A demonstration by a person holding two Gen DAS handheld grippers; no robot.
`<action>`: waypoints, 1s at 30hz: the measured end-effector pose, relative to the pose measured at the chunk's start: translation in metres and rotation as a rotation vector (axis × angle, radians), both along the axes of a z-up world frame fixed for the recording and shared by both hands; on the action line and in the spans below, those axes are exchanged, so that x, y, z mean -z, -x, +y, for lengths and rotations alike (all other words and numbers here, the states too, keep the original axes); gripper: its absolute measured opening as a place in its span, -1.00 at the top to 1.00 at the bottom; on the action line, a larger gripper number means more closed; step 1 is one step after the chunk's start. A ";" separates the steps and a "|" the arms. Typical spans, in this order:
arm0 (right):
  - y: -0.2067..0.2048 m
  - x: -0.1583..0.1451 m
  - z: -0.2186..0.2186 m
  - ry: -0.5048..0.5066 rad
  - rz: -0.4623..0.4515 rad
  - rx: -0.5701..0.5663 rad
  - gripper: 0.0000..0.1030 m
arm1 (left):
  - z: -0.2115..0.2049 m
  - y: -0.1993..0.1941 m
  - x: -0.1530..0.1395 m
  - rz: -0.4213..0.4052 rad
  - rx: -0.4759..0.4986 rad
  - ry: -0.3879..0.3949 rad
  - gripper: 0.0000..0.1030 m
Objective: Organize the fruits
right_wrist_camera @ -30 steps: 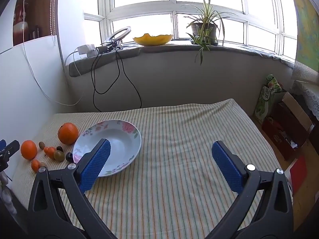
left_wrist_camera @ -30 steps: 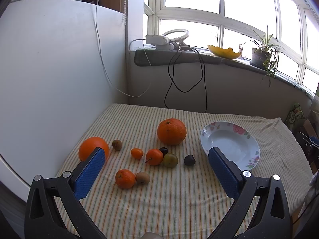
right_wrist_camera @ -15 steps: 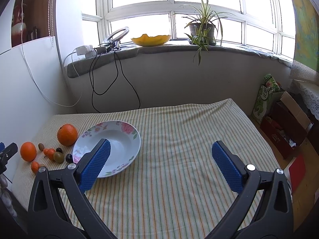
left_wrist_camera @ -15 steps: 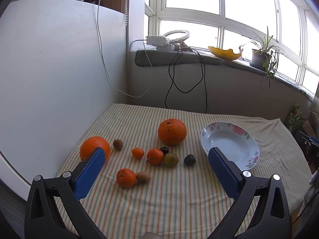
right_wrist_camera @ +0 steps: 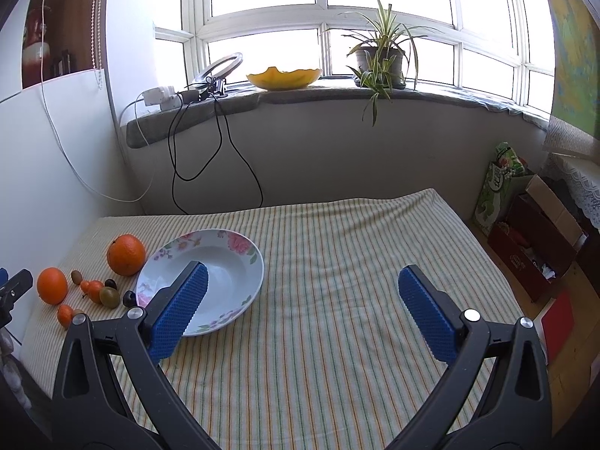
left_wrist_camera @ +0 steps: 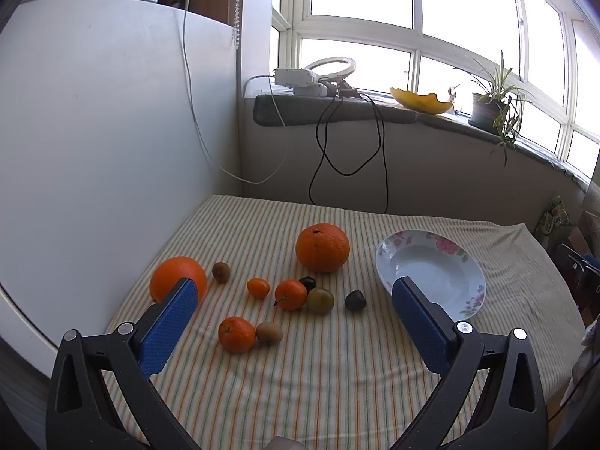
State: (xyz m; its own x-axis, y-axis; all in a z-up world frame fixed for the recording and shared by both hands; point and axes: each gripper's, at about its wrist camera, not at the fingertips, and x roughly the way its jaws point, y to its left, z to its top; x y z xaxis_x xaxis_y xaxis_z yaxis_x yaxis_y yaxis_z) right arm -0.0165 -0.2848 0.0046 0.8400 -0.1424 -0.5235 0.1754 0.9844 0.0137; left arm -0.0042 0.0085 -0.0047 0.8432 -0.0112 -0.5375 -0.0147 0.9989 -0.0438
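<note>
Fruit loose on the striped cloth, plate empty, both pairs of fingers spread wide and holding nothing.

The cloth-covered desk [left_wrist_camera: 337,386] is soft and wrinkled, so round fruit may roll if nudged. The glossy floral plate [left_wrist_camera: 431,273] at right could slide. Left of it lie the pebbly large orange [left_wrist_camera: 322,247] and smooth orange [left_wrist_camera: 176,277]; the left gripper [left_wrist_camera: 296,318] could scatter the clustered tangerine [left_wrist_camera: 237,333], fuzzy kiwi [left_wrist_camera: 269,332] and dark plum [left_wrist_camera: 355,300]. The right gripper [right_wrist_camera: 300,300] hovers near the plate.
</note>
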 end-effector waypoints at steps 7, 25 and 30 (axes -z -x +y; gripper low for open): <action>0.001 -0.003 0.003 0.006 -0.006 -0.002 -1.00 | 0.001 0.000 0.000 0.000 0.002 0.003 -0.99; 0.001 -0.006 0.006 0.017 -0.007 -0.006 -1.00 | 0.001 0.002 0.000 0.002 -0.001 0.005 -0.99; 0.000 -0.005 0.008 0.017 -0.003 -0.011 -1.00 | 0.001 0.001 0.001 0.003 0.001 0.005 -0.99</action>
